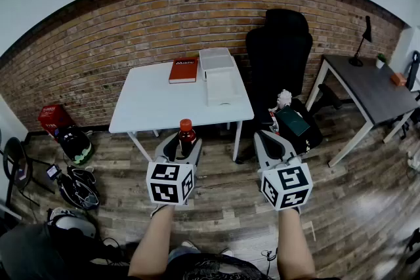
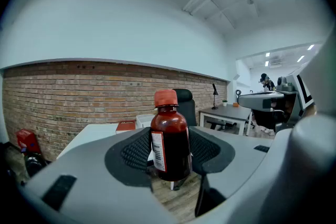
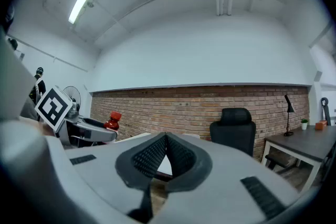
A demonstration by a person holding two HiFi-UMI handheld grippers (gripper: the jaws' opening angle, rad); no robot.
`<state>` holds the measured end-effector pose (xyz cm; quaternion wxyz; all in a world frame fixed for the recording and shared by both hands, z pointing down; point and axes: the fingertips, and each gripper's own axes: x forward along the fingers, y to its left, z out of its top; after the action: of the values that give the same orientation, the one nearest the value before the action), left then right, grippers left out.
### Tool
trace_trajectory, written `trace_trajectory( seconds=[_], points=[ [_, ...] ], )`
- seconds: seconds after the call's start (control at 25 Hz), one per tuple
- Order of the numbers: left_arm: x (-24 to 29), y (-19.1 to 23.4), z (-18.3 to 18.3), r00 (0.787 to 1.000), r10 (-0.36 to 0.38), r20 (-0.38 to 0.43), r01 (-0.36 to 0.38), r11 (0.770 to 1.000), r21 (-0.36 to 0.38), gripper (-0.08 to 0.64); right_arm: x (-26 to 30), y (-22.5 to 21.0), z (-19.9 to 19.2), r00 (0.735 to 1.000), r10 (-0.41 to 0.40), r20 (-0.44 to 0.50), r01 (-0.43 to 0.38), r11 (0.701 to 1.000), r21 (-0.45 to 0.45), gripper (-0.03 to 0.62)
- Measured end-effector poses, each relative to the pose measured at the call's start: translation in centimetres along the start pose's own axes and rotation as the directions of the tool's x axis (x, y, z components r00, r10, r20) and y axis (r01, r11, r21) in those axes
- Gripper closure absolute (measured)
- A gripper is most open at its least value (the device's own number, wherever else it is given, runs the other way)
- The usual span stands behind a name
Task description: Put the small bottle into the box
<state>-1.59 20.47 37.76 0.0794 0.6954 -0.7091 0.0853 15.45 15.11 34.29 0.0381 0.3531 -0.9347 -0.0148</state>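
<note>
The small bottle [image 1: 187, 136], dark red with an orange-red cap, stands upright between the jaws of my left gripper [image 1: 184, 146], which is shut on it in the air in front of the white table [image 1: 147, 105]. In the left gripper view the bottle [image 2: 170, 144] sits between the ribbed pads [image 2: 135, 153]. The open white box [image 1: 220, 82] lies at the table's far right, its lid raised behind it. My right gripper [image 1: 265, 137] hovers to the right of the table's corner, shut, with nothing between its pads [image 3: 152, 157]. From there the bottle [image 3: 112, 120] shows at the left.
A red book [image 1: 184, 70] lies on the table beside the box. A black office chair [image 1: 279, 49] stands right of the table, with a bag [image 1: 298, 124] below it. A grey desk [image 1: 371, 85] with a lamp is at the right. Bags and helmets [image 1: 75, 144] lie on the floor at the left.
</note>
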Motion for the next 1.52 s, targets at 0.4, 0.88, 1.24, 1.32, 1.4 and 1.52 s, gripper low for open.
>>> trace_trajectory(
  seconds=[0.4, 0.88, 1.24, 1.32, 1.4, 1.52],
  points=[
    [1.1, 0.6, -0.4, 1.0, -0.002, -0.009, 0.002, 1.0, 0.001, 0.322, 0.7, -1.0, -0.9, 1.0, -0.021, -0.018, 0.021, 0.999, 0.025, 0.571],
    [9.4, 5.3, 0.1, 0.996, -0.087, -0.013, 0.087, 0.996, -0.009, 0.322, 9.3, -2.5, -1.5, 0.995, -0.079, -0.057, 0.08, 0.997, 0.01, 0.571],
    [15.3, 10.8, 1.6, 0.986, -0.163, -0.025, 0.163, 0.986, -0.021, 0.323, 16.7, -2.5, -0.2, 0.985, -0.145, -0.094, 0.145, 0.989, -0.008, 0.571],
    [16.2, 11.9, 1.7, 0.984, -0.176, -0.03, 0.175, 0.984, -0.022, 0.322, 18.0, -2.3, -0.1, 0.983, -0.156, -0.099, 0.156, 0.988, -0.008, 0.571],
    [17.0, 12.8, 1.7, 0.981, -0.19, -0.033, 0.19, 0.982, -0.022, 0.322, 19.2, -2.0, -0.1, 0.981, -0.166, -0.105, 0.166, 0.986, -0.009, 0.571],
    [18.2, 14.1, 1.8, 0.978, -0.206, -0.035, 0.206, 0.978, -0.021, 0.322, 21.0, -1.8, 0.1, 0.978, -0.179, -0.105, 0.179, 0.984, -0.013, 0.571]
  ],
)
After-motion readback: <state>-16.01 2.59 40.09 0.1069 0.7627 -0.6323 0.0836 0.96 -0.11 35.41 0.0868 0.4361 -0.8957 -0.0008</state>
